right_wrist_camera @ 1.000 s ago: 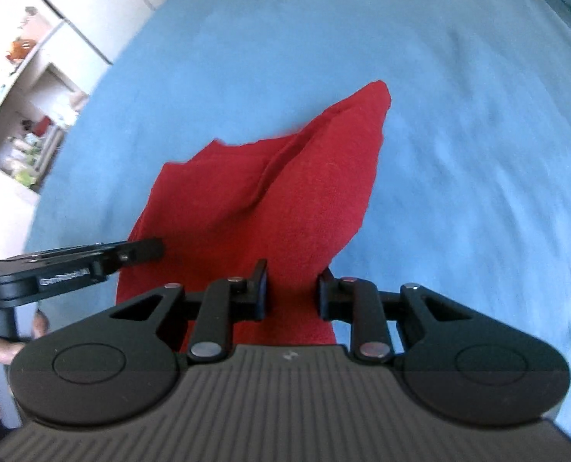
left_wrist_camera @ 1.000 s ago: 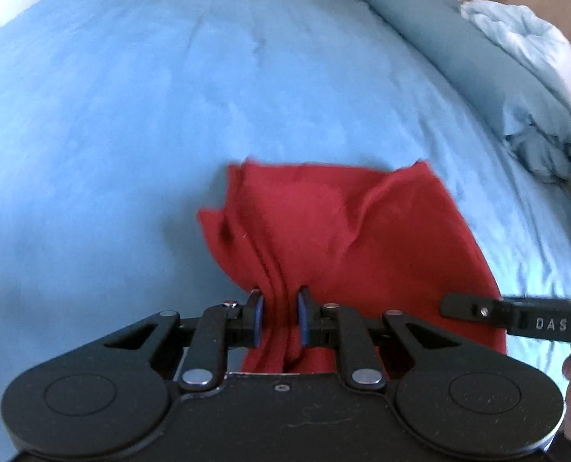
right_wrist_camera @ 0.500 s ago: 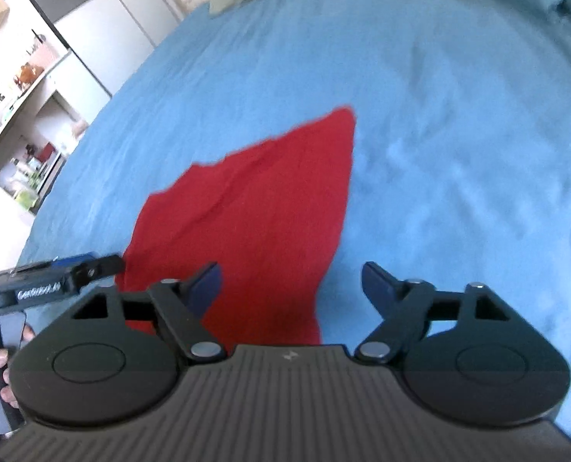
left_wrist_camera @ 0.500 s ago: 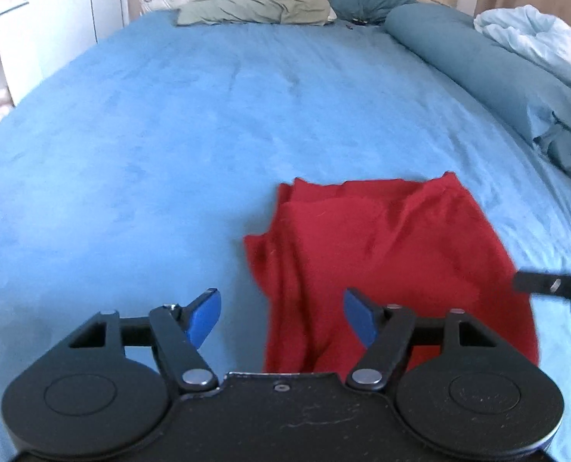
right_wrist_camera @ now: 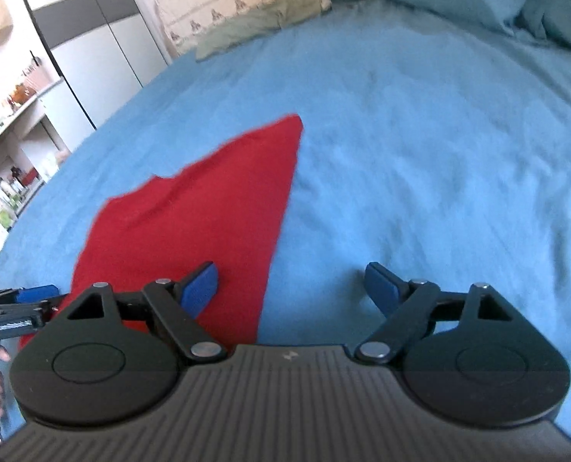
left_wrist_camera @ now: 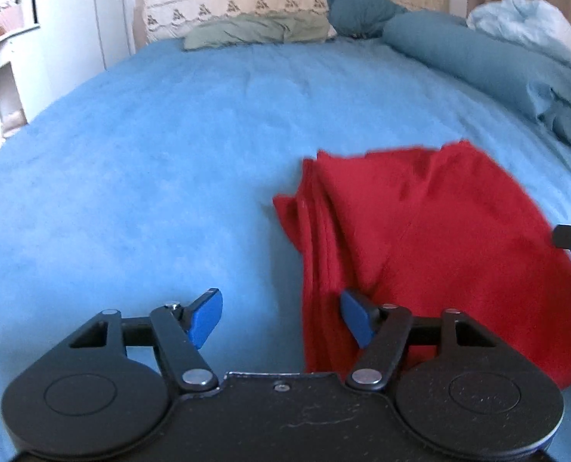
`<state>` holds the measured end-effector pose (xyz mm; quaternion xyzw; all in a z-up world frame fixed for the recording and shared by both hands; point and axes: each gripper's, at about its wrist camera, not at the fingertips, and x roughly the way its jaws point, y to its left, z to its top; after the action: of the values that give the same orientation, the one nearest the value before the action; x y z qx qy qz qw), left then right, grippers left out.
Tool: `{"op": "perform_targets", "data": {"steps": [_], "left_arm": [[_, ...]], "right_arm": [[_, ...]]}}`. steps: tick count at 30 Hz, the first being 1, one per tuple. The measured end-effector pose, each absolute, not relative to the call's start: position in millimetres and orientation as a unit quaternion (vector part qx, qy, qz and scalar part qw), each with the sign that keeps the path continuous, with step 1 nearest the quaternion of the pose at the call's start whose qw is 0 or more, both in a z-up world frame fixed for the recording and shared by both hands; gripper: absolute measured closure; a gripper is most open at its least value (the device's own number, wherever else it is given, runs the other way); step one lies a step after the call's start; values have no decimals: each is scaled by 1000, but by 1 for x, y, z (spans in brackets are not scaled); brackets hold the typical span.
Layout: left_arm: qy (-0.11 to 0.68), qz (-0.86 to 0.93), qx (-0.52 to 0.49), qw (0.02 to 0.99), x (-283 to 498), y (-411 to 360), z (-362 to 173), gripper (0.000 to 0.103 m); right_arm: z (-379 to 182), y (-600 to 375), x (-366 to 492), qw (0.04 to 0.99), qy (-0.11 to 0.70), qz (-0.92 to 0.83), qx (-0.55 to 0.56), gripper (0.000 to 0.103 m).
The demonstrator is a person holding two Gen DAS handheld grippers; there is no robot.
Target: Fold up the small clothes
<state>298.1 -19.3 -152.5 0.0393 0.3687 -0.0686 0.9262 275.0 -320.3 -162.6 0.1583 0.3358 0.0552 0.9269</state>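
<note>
Both the left gripper [left_wrist_camera: 279, 317] and right gripper [right_wrist_camera: 291, 288] are hovering released, grasping nothing, above the folded red fabric garment [left_wrist_camera: 431, 246] lying on the blue bedsheet [left_wrist_camera: 150, 146].

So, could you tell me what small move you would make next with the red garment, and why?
Probably bring the left gripper forward and close it on the bunched left edge of the red fabric garment. Both grippers stand open, the right gripper too, holding nothing, and the garment lies folded on the blue bedsheet with that edge rumpled, so it likely needs straightening.
</note>
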Motion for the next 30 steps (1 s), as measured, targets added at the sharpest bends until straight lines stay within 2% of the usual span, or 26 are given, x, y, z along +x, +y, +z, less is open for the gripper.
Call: {"op": "perform_targets", "data": {"steps": [4, 6, 7, 8, 11, 17, 30], "left_arm": [[335, -61, 51, 939, 268, -24, -93, 27], [325, -54, 49, 943, 248, -26, -59, 15], [319, -52, 43, 945, 236, -26, -42, 3], [314, -51, 36, 947, 223, -25, -27, 0], [296, -53, 29, 953, 177, -25, 14, 0], [284, -25, 74, 955, 100, -31, 38, 0], [329, -24, 53, 943, 43, -21, 8, 0]], "right_arm": [[-106, -311, 240, 939, 306, 63, 145, 3], [-72, -302, 215, 945, 298, 53, 126, 0], [-57, -297, 204, 947, 296, 43, 114, 0], [-39, -291, 190, 950, 294, 29, 98, 0], [-1, -277, 150, 958, 276, -3, 72, 0], [35, -254, 77, 955, 291, -28, 47, 0], [10, -229, 19, 936, 347, -59, 21, 0]]}}
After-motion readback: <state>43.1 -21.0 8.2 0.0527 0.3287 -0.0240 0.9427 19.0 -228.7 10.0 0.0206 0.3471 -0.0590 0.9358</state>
